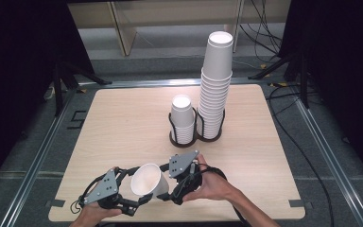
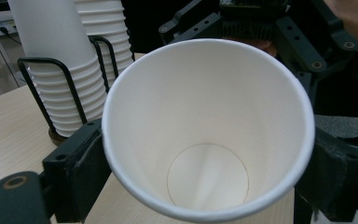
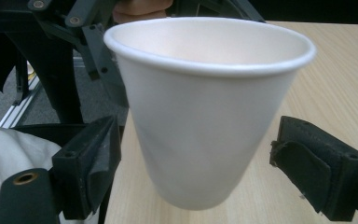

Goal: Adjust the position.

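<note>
Paper cup (image 1: 148, 181) hangs above the near edge of the table (image 1: 123, 127), between the two grippers, tipped so its long axis runs roughly level across the table: open mouth toward the left and up toward the camera, base toward the right. At the left, the left gripper (image 1: 131, 198) has its jaws clamped on the cup's rim; in the left gripper view both pads press the rim's sides and the mouth (image 2: 208, 126) faces the camera. At the right, the right gripper (image 1: 170, 191) has its jaws apart; its pads (image 3: 91, 158) stand clear either side of the cup's base. Farther back stand a short cup stack (image 1: 182, 118) and a tall cup stack (image 1: 214, 85) in a black wire holder (image 1: 196, 135).
</note>
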`<state>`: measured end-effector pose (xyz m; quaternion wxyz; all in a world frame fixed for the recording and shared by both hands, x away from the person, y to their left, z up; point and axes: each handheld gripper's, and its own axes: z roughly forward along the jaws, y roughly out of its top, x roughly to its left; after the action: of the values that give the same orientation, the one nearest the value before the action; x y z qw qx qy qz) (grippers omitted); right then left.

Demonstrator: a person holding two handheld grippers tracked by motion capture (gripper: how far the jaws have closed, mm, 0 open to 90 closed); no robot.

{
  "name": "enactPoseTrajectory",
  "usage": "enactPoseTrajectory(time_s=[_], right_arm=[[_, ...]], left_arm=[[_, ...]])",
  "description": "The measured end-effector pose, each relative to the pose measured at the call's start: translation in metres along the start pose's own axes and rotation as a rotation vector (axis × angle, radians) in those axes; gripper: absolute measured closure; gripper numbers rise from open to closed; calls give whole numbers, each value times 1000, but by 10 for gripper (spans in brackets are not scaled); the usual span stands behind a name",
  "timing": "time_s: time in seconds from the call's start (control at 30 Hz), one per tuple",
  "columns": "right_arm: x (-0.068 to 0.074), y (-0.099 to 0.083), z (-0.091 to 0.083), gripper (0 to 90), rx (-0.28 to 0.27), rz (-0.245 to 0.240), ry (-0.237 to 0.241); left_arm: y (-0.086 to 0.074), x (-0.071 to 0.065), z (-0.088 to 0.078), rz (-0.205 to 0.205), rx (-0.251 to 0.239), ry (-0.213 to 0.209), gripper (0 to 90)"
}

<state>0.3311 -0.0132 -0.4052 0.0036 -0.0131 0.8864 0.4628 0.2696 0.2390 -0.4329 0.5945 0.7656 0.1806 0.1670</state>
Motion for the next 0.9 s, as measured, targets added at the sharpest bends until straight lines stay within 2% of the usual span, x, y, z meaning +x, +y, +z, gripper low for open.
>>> enactPoseTrajectory(time_s=[0.1, 0.13, 0.23, 0.43, 0.5, 0.53, 0.57, 0.63, 0.67, 0.73, 0.83, 0.9], right_arm=[[0, 1, 3, 157, 0, -3, -2], [0, 1, 4, 155, -3, -18, -10], [0, 1, 7, 155, -6, -2, -7], [0, 0, 14, 176, -22, -13, -10], [-1, -1, 16, 188, -23, -7, -4], [-2, -1, 17, 189, -31, -21, -8], [0, -2, 17, 191, -29, 7, 0], [-2, -3, 18, 196, -47, 10, 7], [-2, -4, 18, 199, -55, 15, 6], [-2, -5, 19, 203, -68, 16, -8], [-2, -8, 22, 207, -128, 61, -13], [-2, -10, 24, 207, -166, 74, -25]], left_arm=[[0, 1, 0, 2, -11, 1, 127], [0, 0, 0, -4, -14, 1, 127], [2, 0, -1, -3, -3, 5, 126], [2, -1, 0, -28, -36, -5, 125], [3, 0, -1, -32, -32, -5, 124], [3, 0, -1, -33, -31, -2, 123], [3, 1, -2, -28, -28, -4, 123], [2, 1, 0, -42, -51, -15, 119], [2, 2, -1, -46, -43, -9, 114], [1, 5, -1, -79, -53, -7, 102], [-1, 8, -1, -137, -102, 2, 81], [-2, 10, 0, -138, -123, -6, 73]])
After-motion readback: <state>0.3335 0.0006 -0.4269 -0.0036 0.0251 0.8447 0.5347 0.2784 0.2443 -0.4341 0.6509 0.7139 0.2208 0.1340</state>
